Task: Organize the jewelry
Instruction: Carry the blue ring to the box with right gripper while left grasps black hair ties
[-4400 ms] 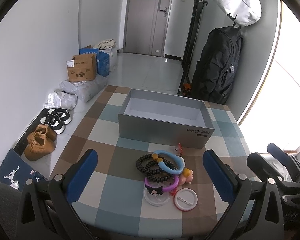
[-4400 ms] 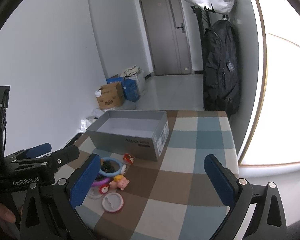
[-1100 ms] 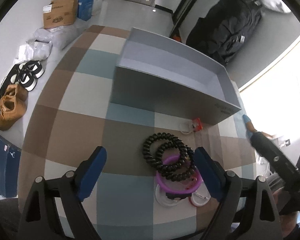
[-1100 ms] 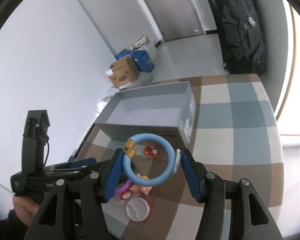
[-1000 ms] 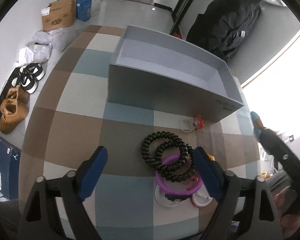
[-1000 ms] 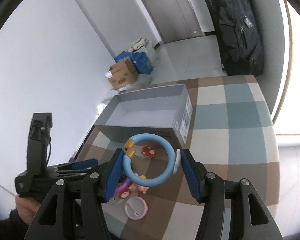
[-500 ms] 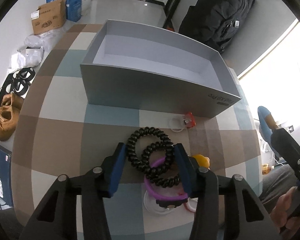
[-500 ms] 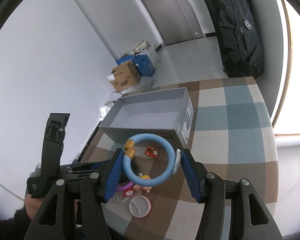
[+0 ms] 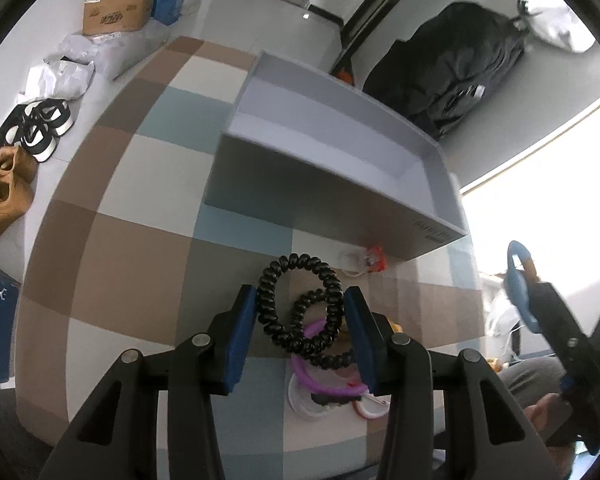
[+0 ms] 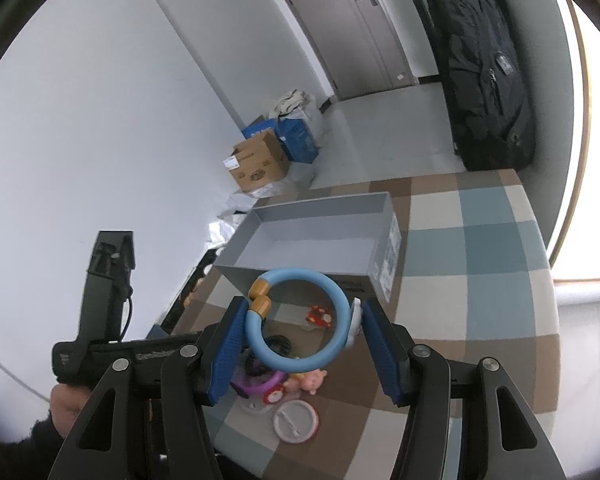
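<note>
Two claws grip: left claw (image 9: 300, 320) pinching black coil (image 9: 300, 300), right claw (image 10: 304, 332) blue ring (image 10: 300, 320).

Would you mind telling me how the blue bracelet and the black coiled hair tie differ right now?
The blue bracelet is a smooth, rigid ring with tan beads; the black coiled hair tie is a ribbed spiral. The bracelet is held up off the checked table by the right gripper; the hair tie lies on the table beside a second black coil, between the left gripper's fingers. Both are rings gripped across their width.
</note>
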A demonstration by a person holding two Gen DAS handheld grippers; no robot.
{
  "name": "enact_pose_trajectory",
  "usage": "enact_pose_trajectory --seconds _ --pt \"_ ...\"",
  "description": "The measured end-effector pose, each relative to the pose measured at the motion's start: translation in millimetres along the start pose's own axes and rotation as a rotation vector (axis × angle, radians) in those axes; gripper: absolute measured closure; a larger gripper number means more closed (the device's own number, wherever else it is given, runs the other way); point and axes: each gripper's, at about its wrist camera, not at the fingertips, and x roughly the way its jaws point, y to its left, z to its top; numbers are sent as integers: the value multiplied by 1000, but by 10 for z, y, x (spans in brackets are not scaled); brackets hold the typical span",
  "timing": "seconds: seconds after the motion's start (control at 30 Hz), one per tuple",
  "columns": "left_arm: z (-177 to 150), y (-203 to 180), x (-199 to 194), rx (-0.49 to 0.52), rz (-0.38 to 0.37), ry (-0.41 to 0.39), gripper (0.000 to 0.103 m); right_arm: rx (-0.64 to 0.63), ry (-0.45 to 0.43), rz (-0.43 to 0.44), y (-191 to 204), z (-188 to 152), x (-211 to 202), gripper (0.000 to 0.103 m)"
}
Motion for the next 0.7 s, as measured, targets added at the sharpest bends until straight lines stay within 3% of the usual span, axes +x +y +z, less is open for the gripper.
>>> enact_pose_trajectory --seconds 0.1,0.27,0.4,0.7 --pt "11 -3 -154 -20 -41 -32 64 -9 -5 5 45 54 6 46" --pt "215 -133 -406 -23 -42 -119 64 -31 -4 4 110 266 -13 46" --pt "433 -308 -529 32 -54 -166 64 -71 -14 6 155 499 -5 46" --pt "866 -451 -183 148 -28 -135 64 -112 61 -9 8 836 532 46"
